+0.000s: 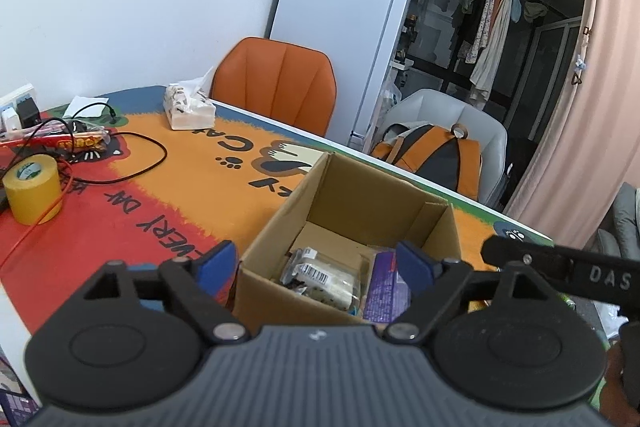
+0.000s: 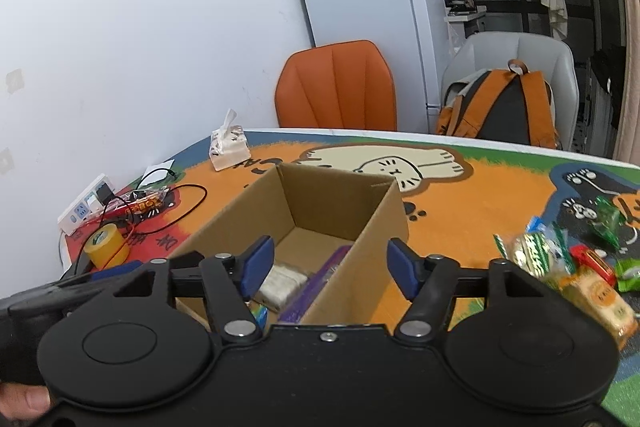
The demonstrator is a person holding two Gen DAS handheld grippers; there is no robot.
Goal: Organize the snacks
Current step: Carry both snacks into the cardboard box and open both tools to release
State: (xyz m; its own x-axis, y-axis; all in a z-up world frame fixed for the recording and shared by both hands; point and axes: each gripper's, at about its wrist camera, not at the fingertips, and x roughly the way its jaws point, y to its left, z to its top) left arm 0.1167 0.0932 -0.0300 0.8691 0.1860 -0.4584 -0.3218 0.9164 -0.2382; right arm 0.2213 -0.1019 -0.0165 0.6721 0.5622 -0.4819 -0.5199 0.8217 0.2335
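Note:
An open cardboard box [image 1: 280,227] stands on the cartoon-cat table mat [image 1: 180,195]. Inside lie a white wrapped snack with a barcode [image 1: 320,275] and a purple packet [image 1: 384,287]. My left gripper [image 1: 316,263] hangs open over the box's near edge, nothing between its blue pads. My right gripper [image 2: 331,267] is open too. It straddles the right wall of the box [image 2: 352,259] without pressing on it, beside the white snack [image 2: 284,283] and purple packet [image 2: 316,287]. Several loose snacks lie to the right: green packets [image 2: 536,255], a red one [image 2: 592,259] and an orange-yellow one [image 2: 600,299].
At the left are a yellow tape roll [image 1: 32,187], tangled cables [image 1: 120,163], a snack bar [image 1: 80,143] and a power strip [image 2: 84,207]. A tissue pack [image 1: 188,107] sits at the far edge. Behind the table are an orange chair [image 1: 276,83], a backpack [image 2: 504,107] on a grey chair, and a fridge [image 1: 340,27].

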